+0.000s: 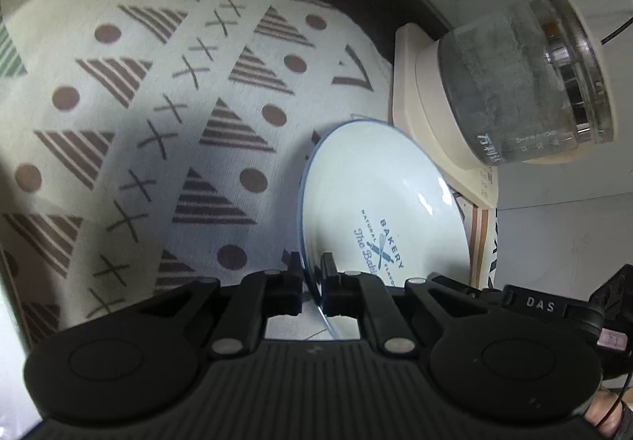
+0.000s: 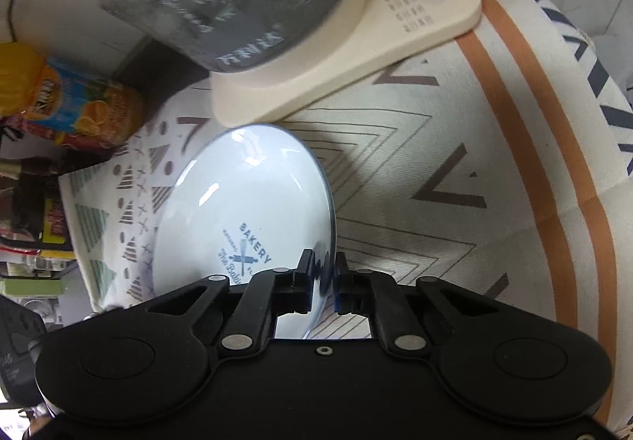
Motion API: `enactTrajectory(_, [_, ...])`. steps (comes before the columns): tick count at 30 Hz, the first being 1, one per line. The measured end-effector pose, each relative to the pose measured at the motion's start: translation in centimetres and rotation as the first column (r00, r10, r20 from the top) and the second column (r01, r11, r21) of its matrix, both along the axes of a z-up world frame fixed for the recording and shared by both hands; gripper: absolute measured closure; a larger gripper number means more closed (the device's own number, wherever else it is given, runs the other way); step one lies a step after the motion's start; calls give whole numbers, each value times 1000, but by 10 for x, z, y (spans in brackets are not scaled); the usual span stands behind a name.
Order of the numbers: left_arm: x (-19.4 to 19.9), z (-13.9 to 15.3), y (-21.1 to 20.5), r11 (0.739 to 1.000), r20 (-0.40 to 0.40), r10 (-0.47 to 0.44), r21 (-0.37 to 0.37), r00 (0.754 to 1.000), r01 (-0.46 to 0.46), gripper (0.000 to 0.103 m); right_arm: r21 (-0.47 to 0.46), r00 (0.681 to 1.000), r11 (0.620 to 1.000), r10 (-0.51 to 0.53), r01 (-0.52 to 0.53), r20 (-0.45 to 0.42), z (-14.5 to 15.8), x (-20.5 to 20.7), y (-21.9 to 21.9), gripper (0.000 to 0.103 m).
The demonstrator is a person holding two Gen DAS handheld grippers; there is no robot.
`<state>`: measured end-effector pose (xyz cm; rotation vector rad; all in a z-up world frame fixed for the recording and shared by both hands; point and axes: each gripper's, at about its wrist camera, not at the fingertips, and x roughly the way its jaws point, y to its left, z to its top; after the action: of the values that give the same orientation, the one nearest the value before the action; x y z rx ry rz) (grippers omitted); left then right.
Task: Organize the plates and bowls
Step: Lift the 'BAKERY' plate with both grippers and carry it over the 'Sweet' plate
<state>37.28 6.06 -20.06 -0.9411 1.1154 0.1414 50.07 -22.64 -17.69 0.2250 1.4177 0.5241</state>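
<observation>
Both claws are clamped on the rim of the same white bakery plate: the left claw pinches one edge and the right claw pinches the opposite edge, the rim squeezed between each pair of fingers, the plate low over the patterned tablecloth on the tabletop. The main risk is in that shared hold on a smooth glazed rim: if the two hands pull apart, twist against each other or lift unevenly, the rim could slide out of one claw and the plate would swing or drop onto the tabletop. The grip looks shallow, so a quick tilt could also work it loose. Just beyond the plate's far edge stands a glass electric kettle on its cream base, near enough that a forward push could knock it. A drink carton and other packages stand to the side, well apart from the plate.
</observation>
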Motion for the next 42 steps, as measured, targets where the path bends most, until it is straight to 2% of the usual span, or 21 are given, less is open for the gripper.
enactTrajectory(9, [-15,14,8,1000,25,4,7,1000,-4,96,24,998,1000,-15,13,68,22,-16,13,96])
enactTrajectory(22, [-54,39,37,998,72,53,14,996,-54,96,44,991,998,33,-39,130,47,-50,47,96])
enactTrajectory(42, [-145,56,84,993,112,119,12,987,-122,96,101,981,991,65,-84,183,64,-128,87,96])
